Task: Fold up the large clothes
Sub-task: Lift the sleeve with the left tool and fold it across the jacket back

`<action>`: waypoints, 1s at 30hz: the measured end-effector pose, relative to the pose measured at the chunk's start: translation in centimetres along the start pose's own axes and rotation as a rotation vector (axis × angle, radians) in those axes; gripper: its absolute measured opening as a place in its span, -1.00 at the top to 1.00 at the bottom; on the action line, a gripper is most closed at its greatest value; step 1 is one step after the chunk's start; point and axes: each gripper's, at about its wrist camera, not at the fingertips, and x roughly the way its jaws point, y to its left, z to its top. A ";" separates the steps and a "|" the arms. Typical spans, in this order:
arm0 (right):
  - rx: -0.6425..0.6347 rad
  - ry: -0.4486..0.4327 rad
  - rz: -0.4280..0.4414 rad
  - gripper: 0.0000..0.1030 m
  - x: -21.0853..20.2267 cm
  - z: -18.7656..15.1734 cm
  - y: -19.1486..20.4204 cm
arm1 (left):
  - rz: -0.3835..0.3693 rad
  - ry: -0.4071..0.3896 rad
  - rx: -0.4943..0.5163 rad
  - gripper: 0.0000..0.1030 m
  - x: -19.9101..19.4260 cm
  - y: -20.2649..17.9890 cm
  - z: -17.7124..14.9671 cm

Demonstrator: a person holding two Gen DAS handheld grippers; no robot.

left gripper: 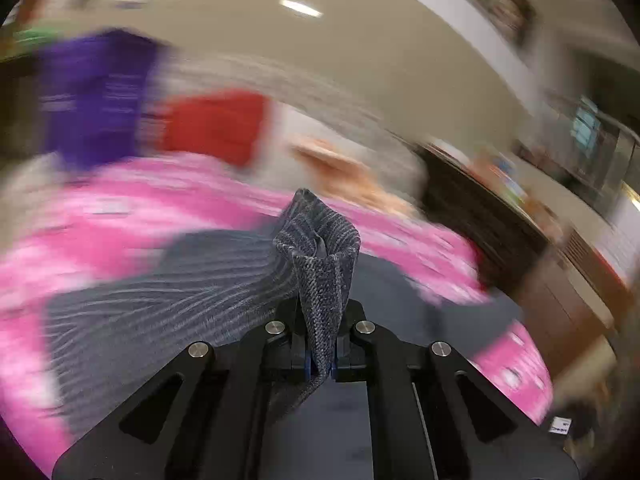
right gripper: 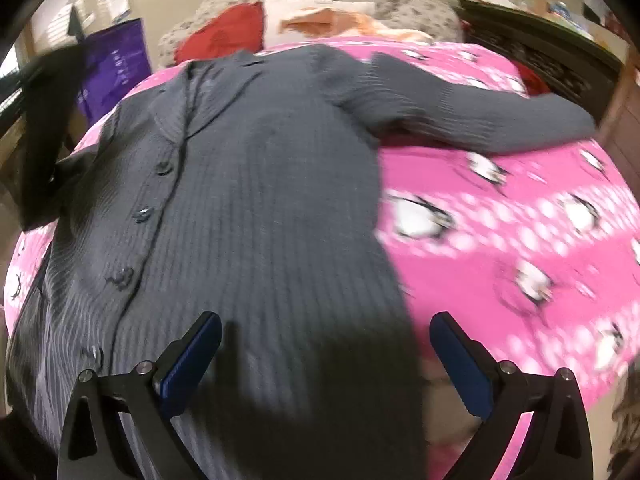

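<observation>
The grey ribbed cardigan [right gripper: 260,184] lies spread on the pink penguin-print blanket [right gripper: 520,216], buttons facing up, one sleeve extending across the blanket to the right. The left gripper [left gripper: 320,360] is clamped together on a bunched fold of the cardigan's fabric. The right gripper [right gripper: 326,360] hovers over the cardigan's lower hem, jaws wide apart, holding nothing. Beyond the cardigan's collar lies a red pillow [right gripper: 224,36].

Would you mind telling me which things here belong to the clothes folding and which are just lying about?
Part of the job:
- grey cardigan, spread on the pink blanket
- left gripper, shut on a fold of the cardigan
- right gripper, open above the hem

Just lying about:
- red cushion
- purple bag
- orange and white pillow
</observation>
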 end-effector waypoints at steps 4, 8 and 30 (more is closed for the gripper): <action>0.048 -0.004 -0.030 -0.99 -1.9 -1.4 -2.4 | -0.169 0.183 0.083 0.91 9.7 -8.4 -4.7; 0.086 0.013 -0.055 -0.99 -3.0 -2.9 -4.6 | -0.152 0.398 0.066 0.91 15.4 -10.9 -11.4; -0.094 -0.191 0.199 -0.07 -1.2 11.3 1.5 | 0.523 0.242 -0.090 0.54 6.2 14.6 -6.3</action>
